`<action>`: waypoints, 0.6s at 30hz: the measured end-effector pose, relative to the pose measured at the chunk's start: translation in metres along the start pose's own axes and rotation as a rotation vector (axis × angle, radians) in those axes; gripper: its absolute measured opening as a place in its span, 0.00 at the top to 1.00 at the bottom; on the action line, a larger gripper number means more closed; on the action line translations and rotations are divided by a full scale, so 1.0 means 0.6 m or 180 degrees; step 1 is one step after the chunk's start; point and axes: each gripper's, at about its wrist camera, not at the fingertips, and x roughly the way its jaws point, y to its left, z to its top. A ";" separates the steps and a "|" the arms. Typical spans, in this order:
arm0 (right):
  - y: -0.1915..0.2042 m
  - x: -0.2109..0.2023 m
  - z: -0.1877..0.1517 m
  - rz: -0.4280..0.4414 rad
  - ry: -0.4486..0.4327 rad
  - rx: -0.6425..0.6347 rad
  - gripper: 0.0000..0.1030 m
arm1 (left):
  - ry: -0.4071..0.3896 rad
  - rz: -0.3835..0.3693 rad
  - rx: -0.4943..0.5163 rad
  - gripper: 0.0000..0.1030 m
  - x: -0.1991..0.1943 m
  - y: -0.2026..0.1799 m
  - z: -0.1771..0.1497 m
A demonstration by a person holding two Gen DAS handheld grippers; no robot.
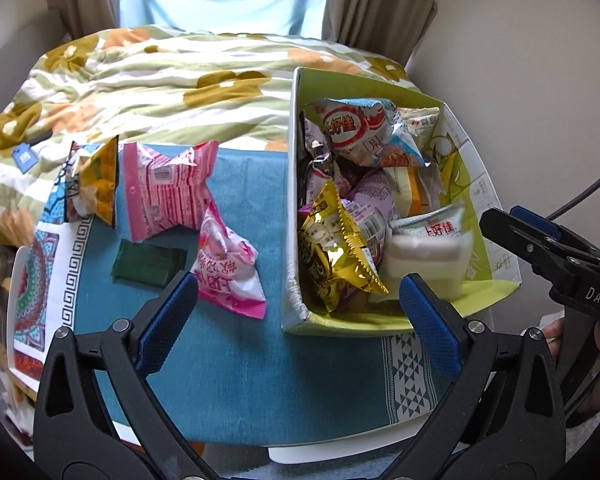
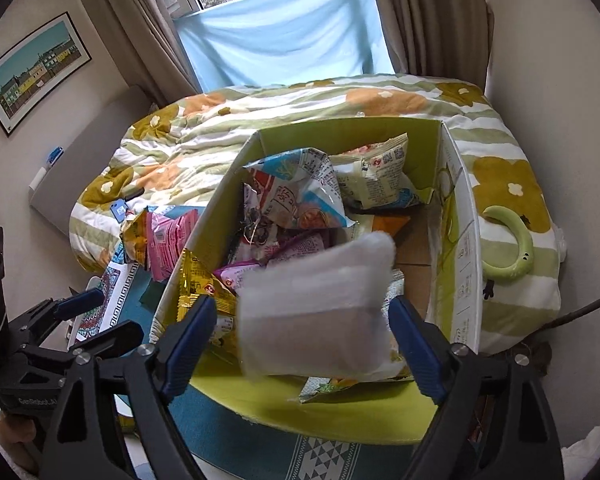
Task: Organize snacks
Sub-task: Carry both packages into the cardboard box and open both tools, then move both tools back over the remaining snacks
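A flowered quilt (image 1: pixel 148 80) covers the bed behind a small table spread with a teal cloth (image 1: pixel 236 340). On the cloth's right side stands a cardboard box (image 1: pixel 294 200) with a green lining, heaped with snack bags: a blue and red bag (image 1: pixel 360 128) on top at the back, a gold foil bag (image 1: pixel 336 256) against the left wall, purple and orange packets between them.

A white packet (image 2: pixel 316 316) shows blurred over the box's near end, between the spread fingers of the right gripper (image 2: pixel 304 344); neither pad touches it, so that gripper stands wide apart with nothing clamped.

Left of the box, out on the cloth, lie the loose snacks: a big pink bag (image 1: pixel 164 192) with a barcode, a smaller pink and white bag (image 1: pixel 228 268) just beside it toward the box, a yellow bag (image 1: pixel 96 184) at the far left, and a flat dark green packet (image 1: pixel 148 264) nearest.

The left gripper (image 1: pixel 300 320) hangs over the near cloth, its blue pads wide apart and empty.
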 end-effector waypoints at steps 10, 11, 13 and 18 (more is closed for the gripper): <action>0.007 -0.038 -0.036 -0.0132 -0.0256 -0.0012 0.05 | -0.0082 -0.0072 0.0047 0.03 -0.026 -0.002 -0.021; 0.009 -0.043 -0.038 -0.0151 -0.0266 -0.0024 0.05 | -0.0101 -0.0075 0.0057 0.03 -0.031 -0.002 -0.022; 0.012 -0.053 -0.037 -0.0151 -0.0279 -0.0025 0.05 | -0.0149 -0.0073 0.0079 0.03 -0.041 -0.001 -0.022; 0.028 -0.073 -0.040 -0.0210 -0.0262 -0.0058 0.05 | -0.0284 -0.0015 0.0103 0.03 -0.075 0.008 -0.023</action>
